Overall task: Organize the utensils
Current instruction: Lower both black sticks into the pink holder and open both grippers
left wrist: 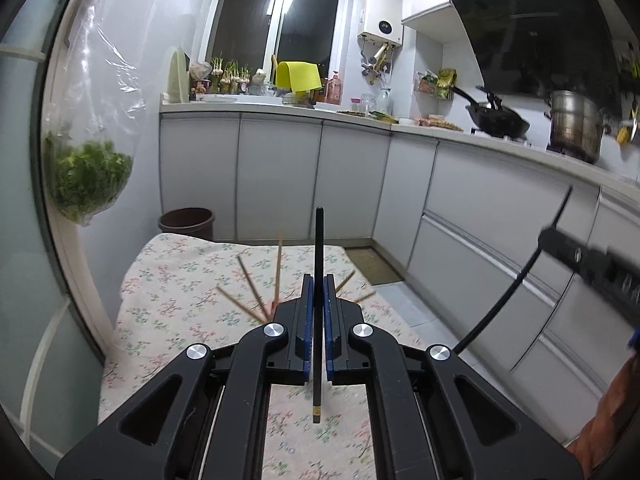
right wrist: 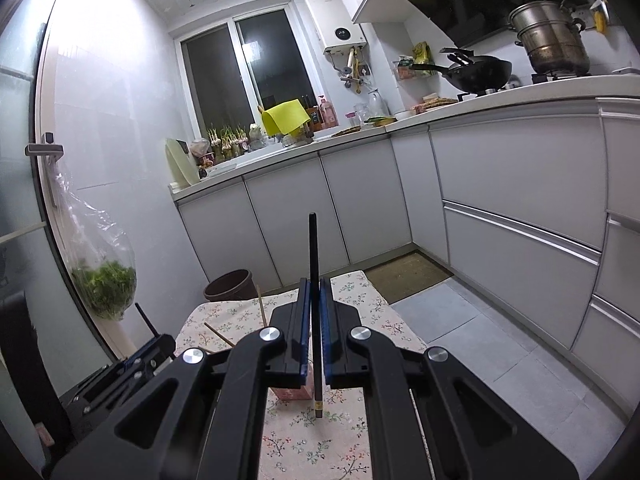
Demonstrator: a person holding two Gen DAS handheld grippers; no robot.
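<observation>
Fingers (left wrist: pixel 308 308) of each gripper clamp one upright black chopstick (left wrist: pixel 319 280) between them.

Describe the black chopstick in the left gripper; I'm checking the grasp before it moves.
The black chopstick is slim, straight and dark, with a gold-banded end pointing back toward the camera. It stands upright in view, clamped mid-length by the left gripper, whose blue-padded fingers press both sides. It is held above the floral tablecloth.

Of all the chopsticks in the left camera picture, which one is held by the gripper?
The black chopstick, clamped upright in the left gripper. It alone is black and gripped. The wooden chopsticks are light brown and fan out behind it, above the flowered cloth.
</observation>
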